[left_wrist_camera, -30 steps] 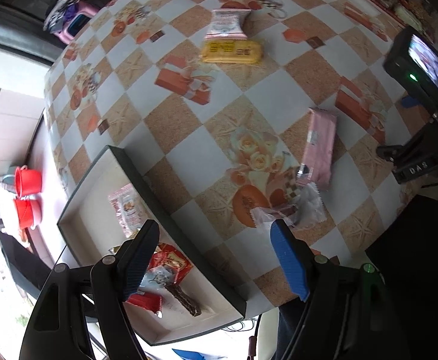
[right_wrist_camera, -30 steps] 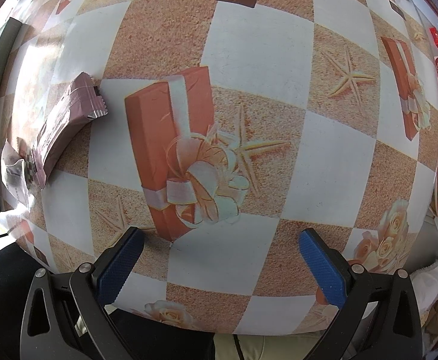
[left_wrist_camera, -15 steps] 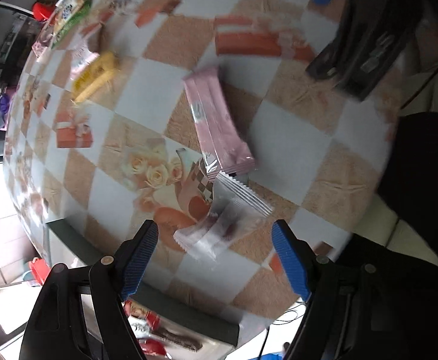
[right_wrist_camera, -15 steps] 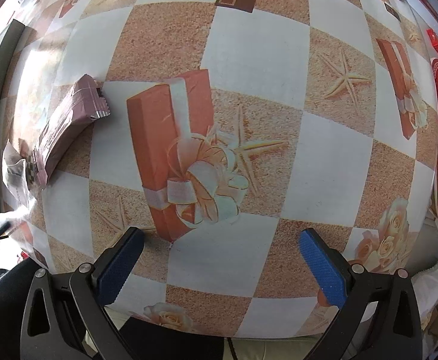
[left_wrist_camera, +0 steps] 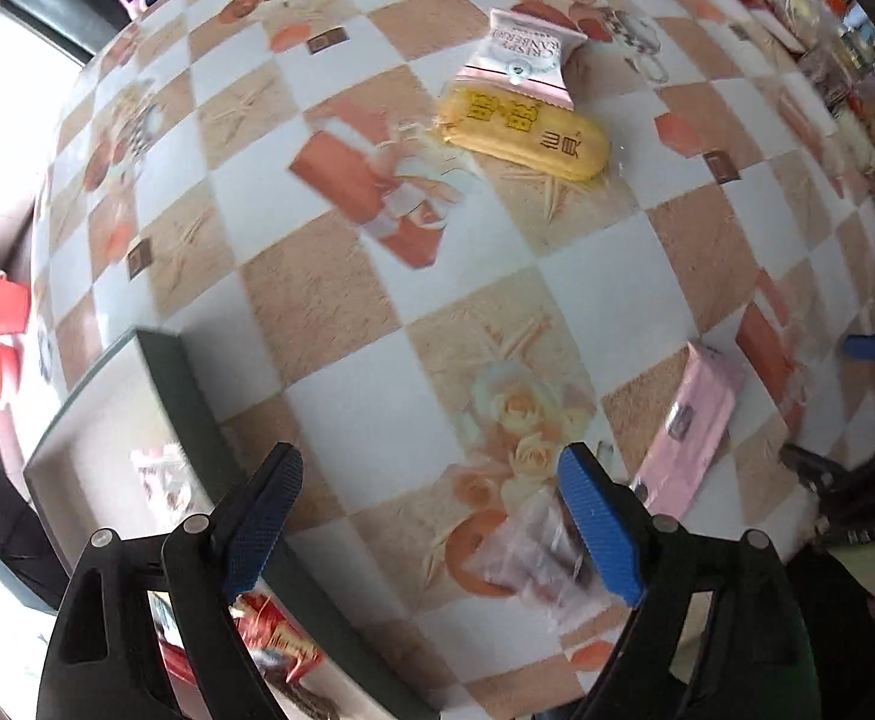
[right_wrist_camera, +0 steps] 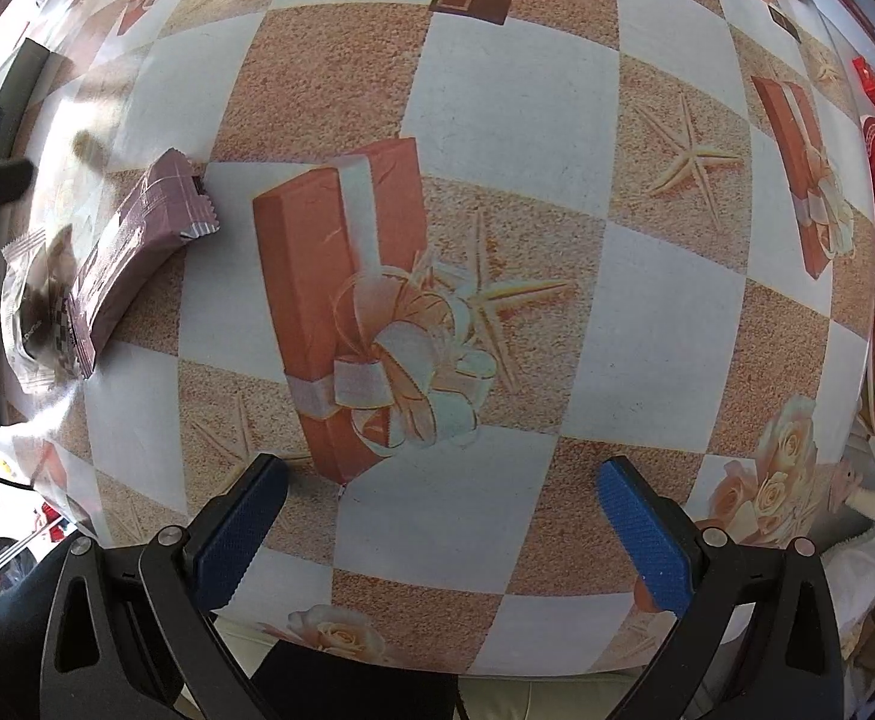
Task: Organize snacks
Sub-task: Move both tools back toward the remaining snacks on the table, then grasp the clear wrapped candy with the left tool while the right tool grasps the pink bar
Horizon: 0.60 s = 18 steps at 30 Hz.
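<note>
Snacks: several lie loose on the table (left_wrist_camera: 347,408); a clear packet (left_wrist_camera: 533,546) and pink bar (left_wrist_camera: 692,420) near right, a yellow pack (left_wrist_camera: 527,129) and pink-white pack (left_wrist_camera: 521,57) far.
Tray: the dark-rimmed tray (left_wrist_camera: 191,396) at near left holds a few red and pale wrappers.
Progress: partly done, I judge; at least four snacks left.
Left gripper (left_wrist_camera: 431,525): wide, jaws just opening, empty.
Right gripper (right_wrist_camera: 437,531): wide, empty.

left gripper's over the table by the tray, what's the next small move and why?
Probably shift the left gripper toward the clear-wrapped snack and lower it to straddle the packet. Its jaws have just been opening and stand wide with nothing between them; the packet lies flat under the right-hand finger, touching the pink bar, outside the tray. The right gripper is open over bare tablecloth.
</note>
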Each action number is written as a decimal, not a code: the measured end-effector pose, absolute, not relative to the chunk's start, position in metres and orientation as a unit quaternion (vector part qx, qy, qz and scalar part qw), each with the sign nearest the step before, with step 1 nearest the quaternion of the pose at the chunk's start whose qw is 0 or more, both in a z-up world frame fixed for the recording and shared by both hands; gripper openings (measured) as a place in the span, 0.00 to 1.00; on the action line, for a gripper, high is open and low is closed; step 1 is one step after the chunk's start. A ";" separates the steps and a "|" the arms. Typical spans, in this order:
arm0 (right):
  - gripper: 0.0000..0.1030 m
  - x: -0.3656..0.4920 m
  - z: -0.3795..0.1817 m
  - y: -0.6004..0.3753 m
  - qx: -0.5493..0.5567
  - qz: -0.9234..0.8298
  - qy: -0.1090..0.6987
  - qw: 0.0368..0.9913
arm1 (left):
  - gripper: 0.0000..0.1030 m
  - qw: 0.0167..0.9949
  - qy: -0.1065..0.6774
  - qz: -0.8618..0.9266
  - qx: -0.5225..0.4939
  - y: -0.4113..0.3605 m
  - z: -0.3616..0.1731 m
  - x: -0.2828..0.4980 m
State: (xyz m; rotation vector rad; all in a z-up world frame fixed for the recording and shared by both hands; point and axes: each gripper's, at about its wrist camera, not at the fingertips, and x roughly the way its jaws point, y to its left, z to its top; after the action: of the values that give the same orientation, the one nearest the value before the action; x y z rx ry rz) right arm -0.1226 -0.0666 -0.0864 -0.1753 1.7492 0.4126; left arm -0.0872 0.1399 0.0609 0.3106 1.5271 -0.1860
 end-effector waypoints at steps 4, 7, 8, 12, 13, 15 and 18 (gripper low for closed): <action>1.00 -0.123 -0.085 -0.067 -0.076 0.179 0.759 0.622 | 0.87 0.681 0.708 -0.110 0.150 0.140 0.058 -0.118; 1.00 -0.125 -0.085 -0.067 -0.075 0.179 0.756 0.625 | 0.87 0.664 0.732 -0.094 0.120 0.137 0.045 -0.136; 1.00 -0.125 -0.084 -0.067 -0.074 0.179 0.755 0.627 | 0.87 0.659 0.741 -0.080 0.102 0.139 0.040 -0.139; 1.00 -0.126 -0.084 -0.068 -0.074 0.180 0.753 0.629 | 0.87 0.643 0.765 -0.033 0.001 0.153 0.021 -0.141; 1.00 -0.127 -0.084 -0.069 -0.074 0.180 0.752 0.630 | 0.87 0.638 0.769 -0.020 -0.017 0.156 0.017 -0.140; 1.00 -0.129 -0.082 -0.070 -0.073 0.180 0.750 0.632 | 0.87 0.632 0.774 -0.001 -0.025 0.158 0.010 -0.139; 1.00 -0.132 -0.080 -0.071 -0.072 0.179 0.749 0.634 | 0.84 0.642 0.767 0.000 -0.008 0.156 0.011 -0.136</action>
State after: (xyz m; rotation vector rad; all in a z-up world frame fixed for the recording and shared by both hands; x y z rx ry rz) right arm -0.1316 -0.0706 -0.0799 -0.1656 1.7129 0.4104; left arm -0.1364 0.1556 0.0111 -0.0186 1.7480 0.0005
